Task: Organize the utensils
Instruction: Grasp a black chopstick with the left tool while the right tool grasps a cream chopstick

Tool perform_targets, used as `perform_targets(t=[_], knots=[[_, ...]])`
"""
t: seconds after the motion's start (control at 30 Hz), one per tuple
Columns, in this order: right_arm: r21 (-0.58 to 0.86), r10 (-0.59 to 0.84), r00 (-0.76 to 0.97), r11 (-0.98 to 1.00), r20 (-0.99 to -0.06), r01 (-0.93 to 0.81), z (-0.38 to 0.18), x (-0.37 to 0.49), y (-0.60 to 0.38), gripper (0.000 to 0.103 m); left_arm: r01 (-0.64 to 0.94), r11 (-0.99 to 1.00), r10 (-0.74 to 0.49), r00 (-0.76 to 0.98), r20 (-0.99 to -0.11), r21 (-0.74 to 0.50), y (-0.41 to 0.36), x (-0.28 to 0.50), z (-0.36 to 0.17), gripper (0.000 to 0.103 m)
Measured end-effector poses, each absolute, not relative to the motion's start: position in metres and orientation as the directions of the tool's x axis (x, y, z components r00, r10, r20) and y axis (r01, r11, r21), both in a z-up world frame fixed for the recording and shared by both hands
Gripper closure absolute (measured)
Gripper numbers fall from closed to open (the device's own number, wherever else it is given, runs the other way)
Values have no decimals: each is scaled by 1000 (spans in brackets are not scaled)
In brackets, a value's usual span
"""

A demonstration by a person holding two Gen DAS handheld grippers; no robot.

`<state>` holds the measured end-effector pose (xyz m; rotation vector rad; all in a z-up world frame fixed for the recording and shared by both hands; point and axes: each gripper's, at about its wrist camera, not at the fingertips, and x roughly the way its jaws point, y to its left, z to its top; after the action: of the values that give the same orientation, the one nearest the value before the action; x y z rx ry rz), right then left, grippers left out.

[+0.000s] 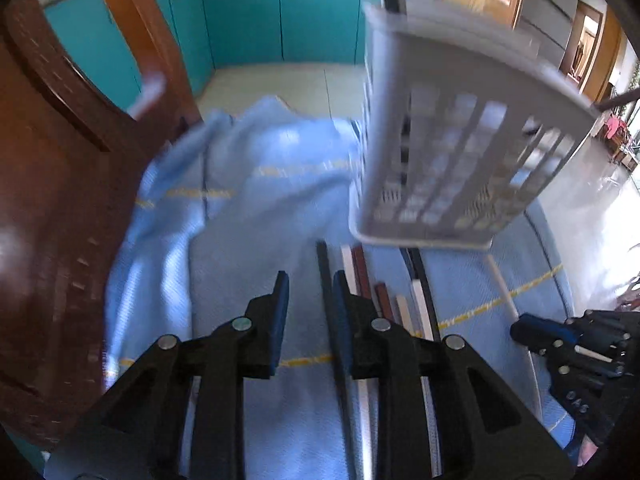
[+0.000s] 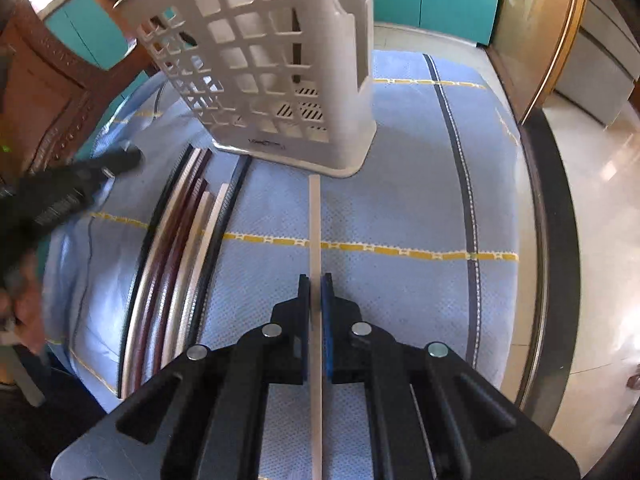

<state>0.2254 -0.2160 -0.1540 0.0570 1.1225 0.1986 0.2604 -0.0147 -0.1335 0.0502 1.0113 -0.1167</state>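
Right gripper [image 2: 315,280] clenched on a pale chopstick [image 2: 315,216] running straight ahead between fingers toward basket [image 2: 276,60]. Left gripper [image 1: 308,280] released, spread over cloth [image 1: 248,216], chopsticks [image 1: 360,268] just right of right finger.

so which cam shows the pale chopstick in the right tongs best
The right wrist view: the pale chopstick runs sharp down the centre, pinched by the right tongs. The left wrist view shows it only small and slanted at the right edge.

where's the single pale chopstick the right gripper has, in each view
Left wrist view: the pale chopstick lies at right, slanting from under the basket toward the right gripper.
Right wrist view: centre, running up from between the fingers to the basket base.
Shared landmark: the white basket.
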Motion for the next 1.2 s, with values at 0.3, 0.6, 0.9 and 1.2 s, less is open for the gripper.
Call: perform_targets(t=[0.3, 0.6, 0.9, 1.2], knots=[[90, 150, 445, 984, -883, -153, -150, 228, -209, 95, 137, 990, -42, 456, -889, 24, -27, 268, -170, 79], [61, 124, 447, 986, -886, -152, -157, 229, -207, 86, 164, 986, -43, 464, -885, 38, -35, 254, -173, 95], [70, 156, 453, 977, -878, -201, -151, 223, -206, 102, 206, 978, -102, 492, -865, 2, -39, 218, -160, 96], [43, 118, 444, 984, -888, -175, -155, 229, -203, 97, 174, 984, -107, 457, -883, -29, -16, 209, -164, 96]])
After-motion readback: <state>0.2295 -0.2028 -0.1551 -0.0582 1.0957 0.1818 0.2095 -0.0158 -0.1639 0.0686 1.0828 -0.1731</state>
